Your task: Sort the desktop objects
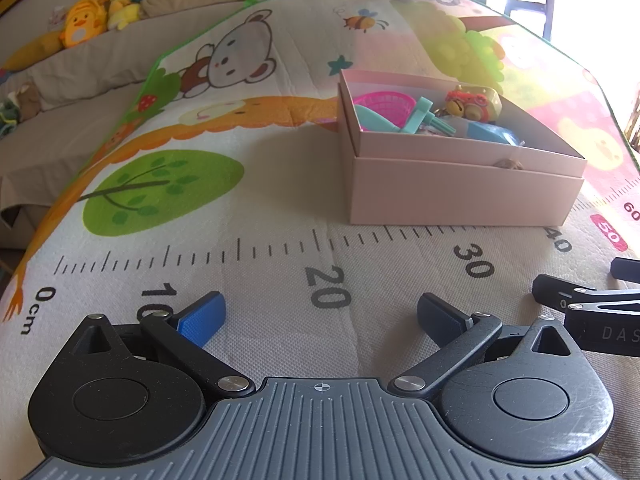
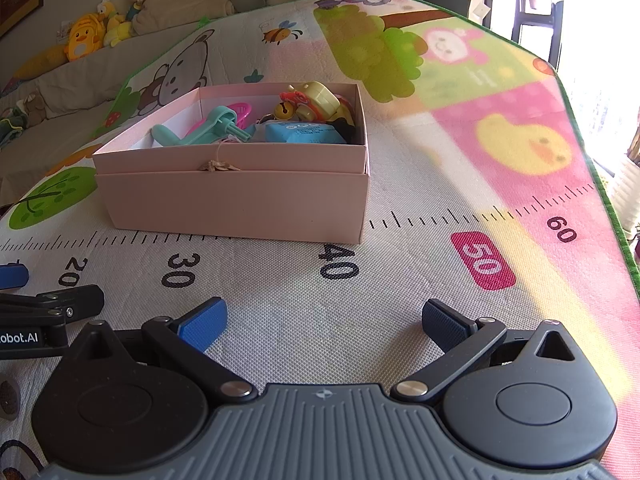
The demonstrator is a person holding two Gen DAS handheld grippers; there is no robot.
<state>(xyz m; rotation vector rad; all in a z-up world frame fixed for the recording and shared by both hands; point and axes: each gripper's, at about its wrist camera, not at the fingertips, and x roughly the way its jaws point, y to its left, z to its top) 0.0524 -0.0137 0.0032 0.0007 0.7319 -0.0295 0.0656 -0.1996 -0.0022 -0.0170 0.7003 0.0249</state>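
Observation:
A pink cardboard box [image 1: 460,188] [image 2: 240,204] stands on the cartoon play mat. It holds a pink basket [image 1: 384,102], a teal plastic toy [image 2: 200,130], a blue packet [image 2: 304,133] and a red and yellow toy [image 2: 316,100] with a small bell. My left gripper [image 1: 320,316] is open and empty, low over the mat near the 20 cm mark, short of the box. My right gripper [image 2: 324,320] is open and empty near the 40 cm mark, in front of the box. Each gripper shows at the edge of the other's view.
The mat [image 2: 400,272] has a printed ruler along its front. A sofa with plush toys [image 1: 84,20] lies behind on the left. The mat's green edge [image 2: 600,160] drops off at the right, near a bright window.

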